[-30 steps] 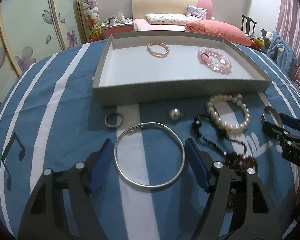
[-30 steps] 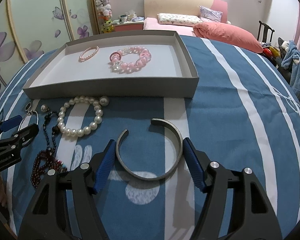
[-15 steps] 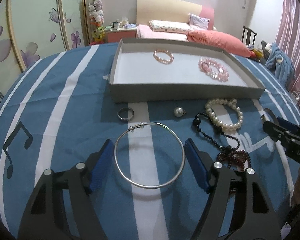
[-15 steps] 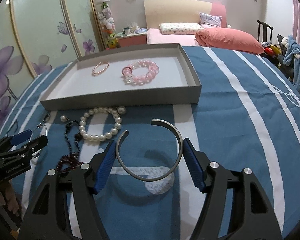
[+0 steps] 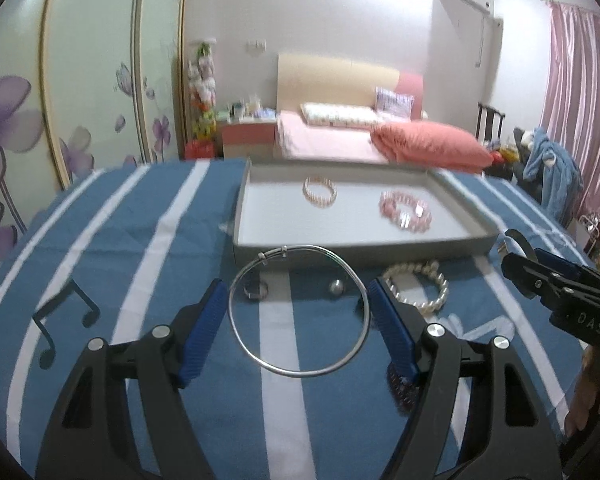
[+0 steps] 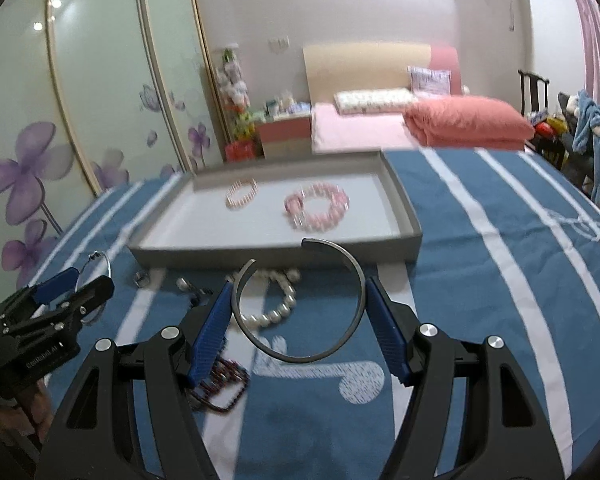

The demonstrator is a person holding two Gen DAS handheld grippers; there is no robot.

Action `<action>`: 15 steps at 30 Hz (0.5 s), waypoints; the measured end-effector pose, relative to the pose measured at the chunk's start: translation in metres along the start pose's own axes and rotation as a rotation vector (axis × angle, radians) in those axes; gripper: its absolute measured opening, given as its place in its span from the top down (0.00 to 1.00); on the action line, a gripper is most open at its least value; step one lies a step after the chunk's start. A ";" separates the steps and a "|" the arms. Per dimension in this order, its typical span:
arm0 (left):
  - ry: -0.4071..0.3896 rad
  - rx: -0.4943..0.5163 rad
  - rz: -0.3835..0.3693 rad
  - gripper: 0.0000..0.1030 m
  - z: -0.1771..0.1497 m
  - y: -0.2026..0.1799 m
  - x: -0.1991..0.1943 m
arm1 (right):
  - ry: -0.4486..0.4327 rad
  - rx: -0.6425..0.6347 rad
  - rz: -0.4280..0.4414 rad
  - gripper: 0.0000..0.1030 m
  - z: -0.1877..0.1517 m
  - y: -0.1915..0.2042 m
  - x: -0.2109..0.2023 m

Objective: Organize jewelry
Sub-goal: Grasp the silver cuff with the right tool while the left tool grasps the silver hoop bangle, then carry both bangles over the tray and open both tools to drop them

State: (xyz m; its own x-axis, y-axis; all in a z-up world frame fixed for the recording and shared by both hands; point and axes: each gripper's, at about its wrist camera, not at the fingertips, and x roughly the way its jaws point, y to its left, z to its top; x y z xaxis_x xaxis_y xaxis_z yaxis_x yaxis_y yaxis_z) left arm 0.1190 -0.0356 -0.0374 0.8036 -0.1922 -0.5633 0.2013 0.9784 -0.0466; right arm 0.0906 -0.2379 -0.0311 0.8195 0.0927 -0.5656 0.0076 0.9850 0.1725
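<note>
**Both bangles gripped and off the cloth, tray ahead**

The blue-and-white striped cloth (image 5: pixel 112 240) covers the whole work surface under you. On it, at 12 o'clock from both of your grippers, lies the shallow grey tray (image 5: pixel 352 250), and inside it rest two pink bracelets: a chunky bead one (image 6: pixel 317 205) toward 1 o'clock and a slimmer one (image 5: pixel 319 192) toward 11.

Your left gripper (image 5: pixel 298 304) stands fairly wide, its blue pads pressed on either side of the thin silver hoop bangle (image 5: pixel 300 372), which hangs clear of the cloth with its far rim overlapping the tray's near wall in view. Your right gripper (image 6: pixel 300 304) is spread almost as wide, clamped on the open-ended grey cuff (image 6: pixel 354 272), the gap of the cuff facing the tray at 12 o'clock.

Loose on the cloth between the grippers and the tray: a white pearl bracelet (image 5: pixel 418 290), a dark red and black bead strand (image 6: pixel 220 384) at 7 o'clock of the right gripper, a small silver ring (image 5: pixel 256 291) and a single pearl piece (image 5: pixel 336 287), both seen through the hoop.
</note>
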 end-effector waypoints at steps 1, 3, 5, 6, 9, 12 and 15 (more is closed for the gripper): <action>-0.028 0.000 0.006 0.31 0.002 -0.001 -0.006 | -0.015 0.000 0.002 0.35 0.001 0.001 -0.003; -0.077 0.003 0.017 0.31 0.004 -0.002 -0.016 | -0.060 -0.003 0.006 0.35 0.004 0.005 -0.011; -0.126 0.009 0.030 0.31 0.006 -0.005 -0.027 | -0.107 -0.009 0.006 0.35 0.006 0.009 -0.019; -0.157 0.013 0.039 0.31 0.008 -0.006 -0.033 | -0.130 -0.012 0.004 0.35 0.007 0.011 -0.023; -0.226 0.022 0.061 0.31 0.010 -0.010 -0.047 | -0.193 -0.012 -0.005 0.35 0.010 0.014 -0.031; -0.282 0.027 0.078 0.31 0.012 -0.014 -0.058 | -0.260 -0.013 -0.019 0.35 0.012 0.016 -0.040; -0.321 0.028 0.088 0.31 0.013 -0.017 -0.065 | -0.318 -0.014 -0.031 0.35 0.013 0.017 -0.048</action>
State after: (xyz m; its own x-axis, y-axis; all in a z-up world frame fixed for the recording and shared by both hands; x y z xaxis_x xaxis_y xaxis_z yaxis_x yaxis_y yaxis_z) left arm 0.0705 -0.0408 0.0112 0.9532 -0.1258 -0.2750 0.1353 0.9907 0.0158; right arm 0.0587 -0.2273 0.0101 0.9571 0.0141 -0.2893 0.0296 0.9888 0.1463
